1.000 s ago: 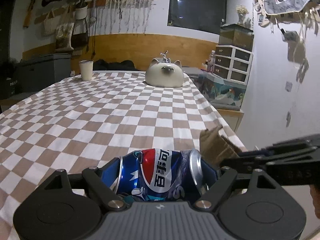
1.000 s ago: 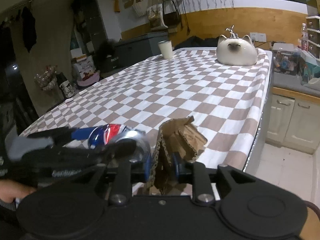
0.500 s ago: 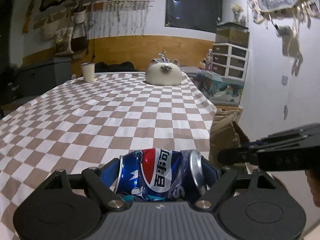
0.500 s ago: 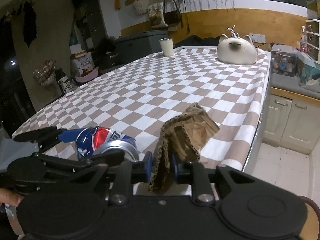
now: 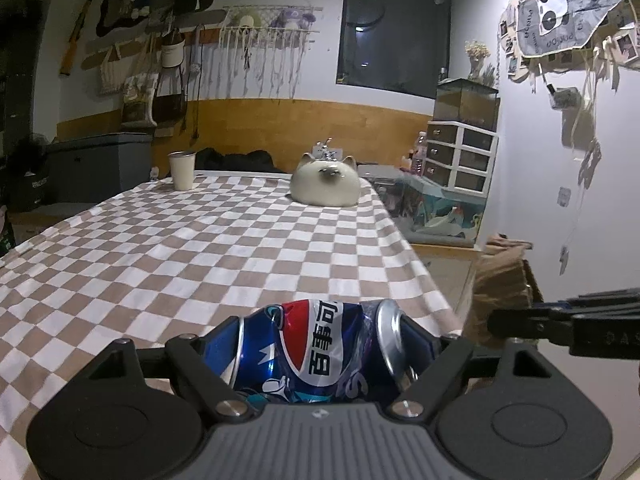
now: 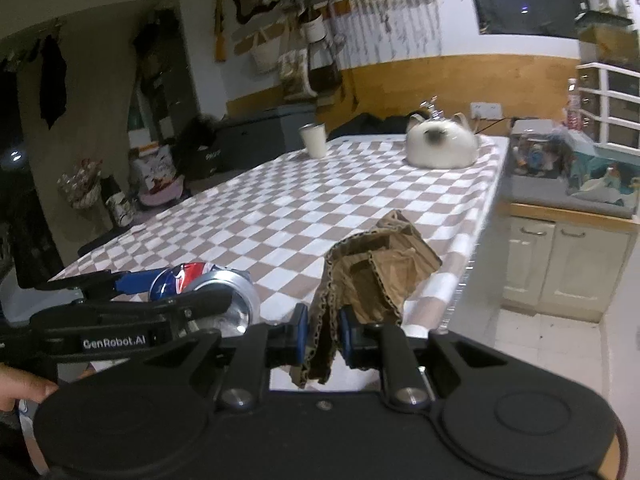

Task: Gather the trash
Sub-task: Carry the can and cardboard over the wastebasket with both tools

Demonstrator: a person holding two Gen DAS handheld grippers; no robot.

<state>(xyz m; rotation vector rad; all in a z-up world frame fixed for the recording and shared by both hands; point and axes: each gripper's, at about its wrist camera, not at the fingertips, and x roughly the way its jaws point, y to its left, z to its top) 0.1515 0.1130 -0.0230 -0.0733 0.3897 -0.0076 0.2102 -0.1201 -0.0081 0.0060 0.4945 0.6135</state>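
Observation:
A crushed blue Pepsi can (image 5: 320,344) lies sideways between the fingers of my left gripper (image 5: 326,332), which is shut on its two ends. It hangs over the near edge of the checked tablecloth (image 5: 200,248). My right gripper (image 6: 322,332) is shut on a crumpled piece of brown corrugated cardboard (image 6: 384,272), its blue pads pressing the folded lower end. In the left wrist view the cardboard (image 5: 504,280) hangs past the table's right edge. In the right wrist view the can (image 6: 200,280) and left gripper (image 6: 196,288) are close at the left.
A white cup (image 5: 182,170) and a cream cat-shaped ornament (image 5: 324,184) stand at the table's far end. White cupboards (image 6: 560,264) and a tiled floor lie right of the table. Drawers (image 5: 460,156) stand against the right wall. A hand (image 6: 16,392) grips the left tool.
Both grippers have risen and drawn back with their loads. The cardboard has come up off the table's corner and now hangs beyond its right edge. The right pads have closed tighter on it.

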